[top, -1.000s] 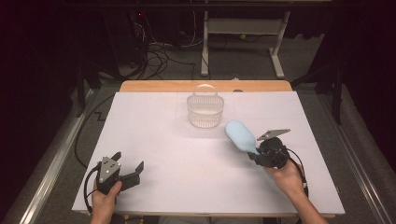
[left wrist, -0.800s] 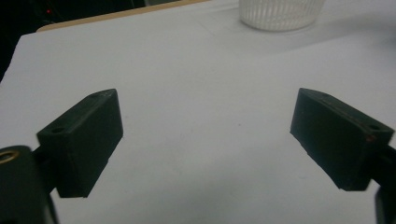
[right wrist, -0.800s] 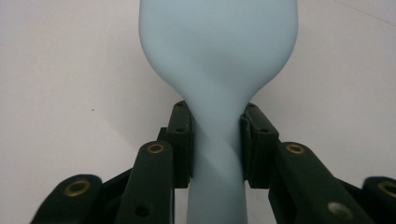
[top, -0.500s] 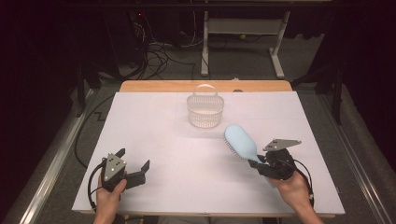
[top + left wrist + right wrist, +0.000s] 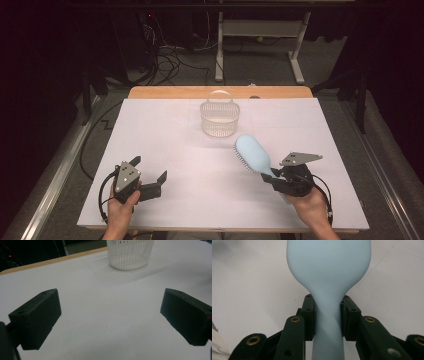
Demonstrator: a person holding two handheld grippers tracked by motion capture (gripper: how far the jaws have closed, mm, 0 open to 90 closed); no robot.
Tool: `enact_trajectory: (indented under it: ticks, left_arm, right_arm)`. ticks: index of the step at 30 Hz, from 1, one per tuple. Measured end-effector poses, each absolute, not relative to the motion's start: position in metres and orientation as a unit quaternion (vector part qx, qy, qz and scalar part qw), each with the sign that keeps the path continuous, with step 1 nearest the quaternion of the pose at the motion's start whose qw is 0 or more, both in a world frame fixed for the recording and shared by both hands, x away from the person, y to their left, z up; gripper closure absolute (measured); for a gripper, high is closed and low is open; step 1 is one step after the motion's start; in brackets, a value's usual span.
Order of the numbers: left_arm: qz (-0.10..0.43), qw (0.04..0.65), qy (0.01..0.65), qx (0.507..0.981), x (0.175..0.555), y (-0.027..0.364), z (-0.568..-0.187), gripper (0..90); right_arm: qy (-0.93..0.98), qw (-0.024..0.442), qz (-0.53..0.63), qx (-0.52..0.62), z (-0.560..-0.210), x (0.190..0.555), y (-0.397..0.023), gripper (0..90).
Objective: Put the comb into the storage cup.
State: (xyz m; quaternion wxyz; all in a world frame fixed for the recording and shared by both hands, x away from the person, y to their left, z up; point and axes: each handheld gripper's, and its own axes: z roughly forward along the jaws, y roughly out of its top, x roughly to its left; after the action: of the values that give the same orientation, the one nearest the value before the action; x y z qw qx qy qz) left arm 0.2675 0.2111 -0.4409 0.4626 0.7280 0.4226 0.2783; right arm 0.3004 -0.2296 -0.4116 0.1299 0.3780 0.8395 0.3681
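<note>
Right gripper view: the right tool (image 5: 327,317) clamps the light, stiff, slippery hairbrush (image 5: 328,272) at its neck; the left tool (image 5: 110,317) gapes empty.

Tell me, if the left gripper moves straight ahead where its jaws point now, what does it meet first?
Probably the white basket: the left gripper stands open with bare table ahead, though the basket sits slightly off-centre, so it might pass beside it.

High view overhead; gripper views low, sharing basket (image 5: 219,119).
</note>
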Motion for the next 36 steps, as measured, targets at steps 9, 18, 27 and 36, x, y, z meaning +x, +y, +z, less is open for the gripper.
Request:
enact_trajectory:
  ticks: [9, 18, 27, 36]
  left_arm:
    - [0.276, 0.463, 0.413, 0.734, 0.275, 0.194, -0.440, 8.0]
    - [0.265, 0.474, 0.397, 0.740, 0.280, 0.177, -0.435, 15.2]
    - [0.250, 0.473, 0.384, 0.752, 0.283, 0.167, -0.434, 15.2]
    - [0.248, 0.475, 0.372, 0.758, 0.285, 0.157, -0.434, 15.2]
  right_arm:
    - [0.838, 0.127, 0.372, 0.379, -0.419, 0.296, -0.230, 70.1]
    - [0.838, 0.128, 0.377, 0.373, -0.419, 0.295, -0.226, 70.0]
    - [0.839, 0.128, 0.379, 0.369, -0.419, 0.292, -0.223, 70.1]
    - [0.839, 0.128, 0.381, 0.368, -0.419, 0.291, -0.220, 70.0]
